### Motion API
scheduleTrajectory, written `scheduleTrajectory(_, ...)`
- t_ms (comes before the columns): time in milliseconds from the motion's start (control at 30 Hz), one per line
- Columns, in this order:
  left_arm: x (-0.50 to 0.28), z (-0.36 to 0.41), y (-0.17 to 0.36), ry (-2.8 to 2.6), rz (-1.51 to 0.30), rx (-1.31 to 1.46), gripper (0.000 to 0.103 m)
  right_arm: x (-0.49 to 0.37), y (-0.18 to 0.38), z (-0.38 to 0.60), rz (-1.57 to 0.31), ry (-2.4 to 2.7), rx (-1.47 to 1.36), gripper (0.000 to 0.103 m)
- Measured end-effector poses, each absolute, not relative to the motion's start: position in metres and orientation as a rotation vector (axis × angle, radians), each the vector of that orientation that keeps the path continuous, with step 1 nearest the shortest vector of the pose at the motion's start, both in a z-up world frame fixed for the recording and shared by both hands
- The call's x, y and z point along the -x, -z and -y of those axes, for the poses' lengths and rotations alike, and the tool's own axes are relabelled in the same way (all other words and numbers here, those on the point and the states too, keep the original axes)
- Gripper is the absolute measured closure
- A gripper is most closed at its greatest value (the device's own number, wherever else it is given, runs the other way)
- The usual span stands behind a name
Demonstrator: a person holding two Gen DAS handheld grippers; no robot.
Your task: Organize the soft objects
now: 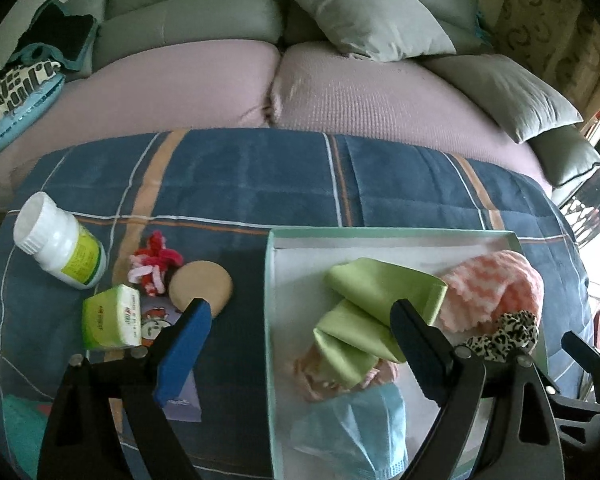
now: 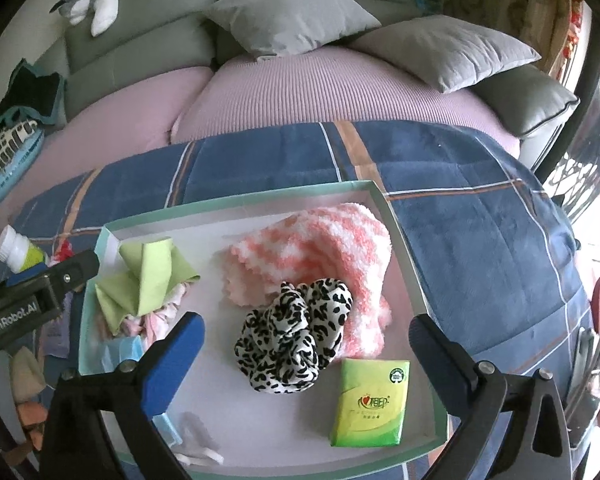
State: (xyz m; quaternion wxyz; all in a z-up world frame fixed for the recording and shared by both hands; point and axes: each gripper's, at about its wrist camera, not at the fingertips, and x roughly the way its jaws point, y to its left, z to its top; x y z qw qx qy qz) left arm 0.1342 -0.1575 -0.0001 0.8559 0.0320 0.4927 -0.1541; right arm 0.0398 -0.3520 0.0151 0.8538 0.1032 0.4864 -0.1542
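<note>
both grippers released, nothing between jaws. left gripper (image 1: 300, 320) straddles the box (image 1: 271, 280) left wall. right gripper (image 2: 306, 334) over the leopard scrunchie (image 2: 296, 336). scrunchie, green cloth (image 2: 148, 280), pink towel (image 2: 320, 256), tissue pack (image 2: 370, 404) in box. second tissue pack (image 1: 110, 316) on the blanket (image 1: 260, 176).

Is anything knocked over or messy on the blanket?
Yes. The white bottle lies tipped on its side on the blue blanket, left of the box. Beside it, a red yarn bundle and a tissue pack are still outside the box.
</note>
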Motion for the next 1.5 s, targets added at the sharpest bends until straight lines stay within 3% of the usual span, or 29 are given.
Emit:
scheduleTrajectory(833,-0.140,0.098,-0.037,0.047,-0.933,-0.071,0.012,-0.047,-0.041,0.311,-0.901,0.178,-0.273,0.000)
scheduleTrajectory(1500,-0.140,-0.013,-0.051,-0.120,-1.029,0.110,0.012,-0.072,-0.027,0.231,-0.950,0.006,-0.210,0.000)
